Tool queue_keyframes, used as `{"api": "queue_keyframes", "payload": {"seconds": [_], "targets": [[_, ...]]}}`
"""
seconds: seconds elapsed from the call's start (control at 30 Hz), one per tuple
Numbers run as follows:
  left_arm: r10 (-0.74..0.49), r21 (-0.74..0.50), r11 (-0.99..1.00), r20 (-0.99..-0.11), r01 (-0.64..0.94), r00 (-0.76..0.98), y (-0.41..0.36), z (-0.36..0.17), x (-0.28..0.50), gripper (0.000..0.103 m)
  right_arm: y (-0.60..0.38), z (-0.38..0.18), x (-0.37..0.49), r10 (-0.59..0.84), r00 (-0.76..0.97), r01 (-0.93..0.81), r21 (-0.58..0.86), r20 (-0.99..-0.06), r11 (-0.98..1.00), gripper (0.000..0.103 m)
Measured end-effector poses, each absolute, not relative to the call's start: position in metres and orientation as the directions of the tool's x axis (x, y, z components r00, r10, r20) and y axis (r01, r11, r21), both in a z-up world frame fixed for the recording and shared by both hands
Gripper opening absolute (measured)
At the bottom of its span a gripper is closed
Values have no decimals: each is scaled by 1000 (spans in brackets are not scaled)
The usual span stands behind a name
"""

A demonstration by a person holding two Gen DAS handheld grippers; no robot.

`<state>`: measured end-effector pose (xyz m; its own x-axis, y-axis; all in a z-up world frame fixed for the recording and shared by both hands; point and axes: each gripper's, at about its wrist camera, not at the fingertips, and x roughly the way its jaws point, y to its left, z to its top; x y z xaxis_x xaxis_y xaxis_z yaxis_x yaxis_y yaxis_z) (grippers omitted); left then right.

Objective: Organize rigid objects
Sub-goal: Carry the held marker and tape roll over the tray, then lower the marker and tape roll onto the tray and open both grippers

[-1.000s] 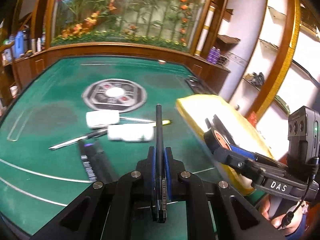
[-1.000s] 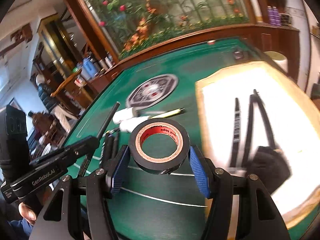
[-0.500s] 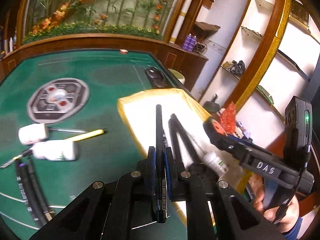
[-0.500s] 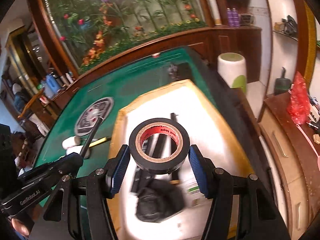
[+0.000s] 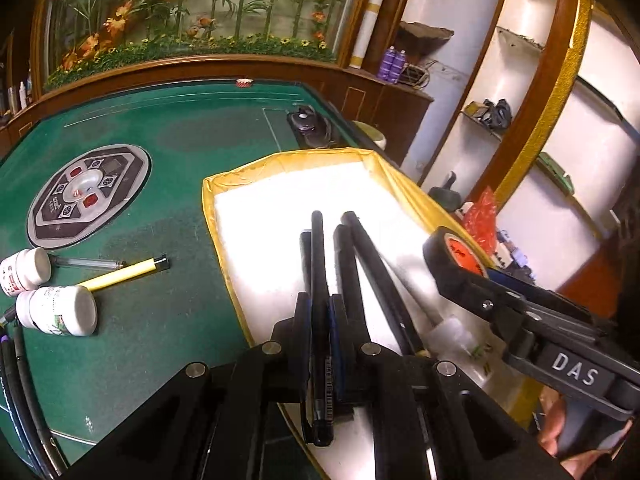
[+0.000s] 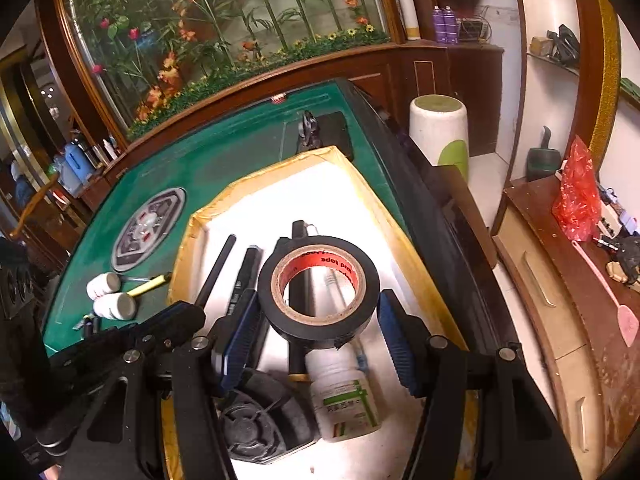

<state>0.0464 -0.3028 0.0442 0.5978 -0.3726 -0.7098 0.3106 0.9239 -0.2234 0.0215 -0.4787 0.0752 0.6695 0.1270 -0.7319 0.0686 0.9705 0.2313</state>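
- The green table (image 5: 120,208) fills the left half of the left wrist view; a round control panel (image 5: 86,196) is set into its felt at about 9 o'clock.
- The yellow-rimmed tray (image 5: 224,240) with a white floor lies on the table's right part, running from the centre toward 5 o'clock in the left wrist view.
- In the tray lie several long black pens (image 5: 360,264) side by side, pointing toward 12 o'clock; in the right wrist view a black round object (image 6: 256,420) sits at 6 o'clock, touching a white bottle with a green label (image 6: 344,396) just to its right.
- Outside the tray, on the felt at 8 o'clock in the left wrist view, lie two white jars (image 5: 56,310) on their sides, with a yellow pen (image 5: 124,274) and a clear syringe-like tube (image 5: 88,262) just beside them; more dark pens (image 5: 16,364) lie at the far left edge.
- The right gripper (image 6: 316,312) hangs over the tray, its blue pads spread about halfway and clamping a roll of black tape (image 6: 318,288) by its outer rim, the red-lined core facing up.
- The left gripper (image 5: 320,320) also hangs over the tray's near end, fingers pressed together, pinching a single black pen (image 5: 318,264) that sticks out toward 12 o'clock, its barcoded end behind the pads.
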Motion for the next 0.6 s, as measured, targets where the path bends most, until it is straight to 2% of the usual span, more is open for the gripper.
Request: {"api": "queue_keyframes", "payload": {"seconds": [0.6], "targets": [[-322,-127,934,-702,333,636,-314,35,45,8,-482,61,37,77,624,119,192,-778,974,60]]}}
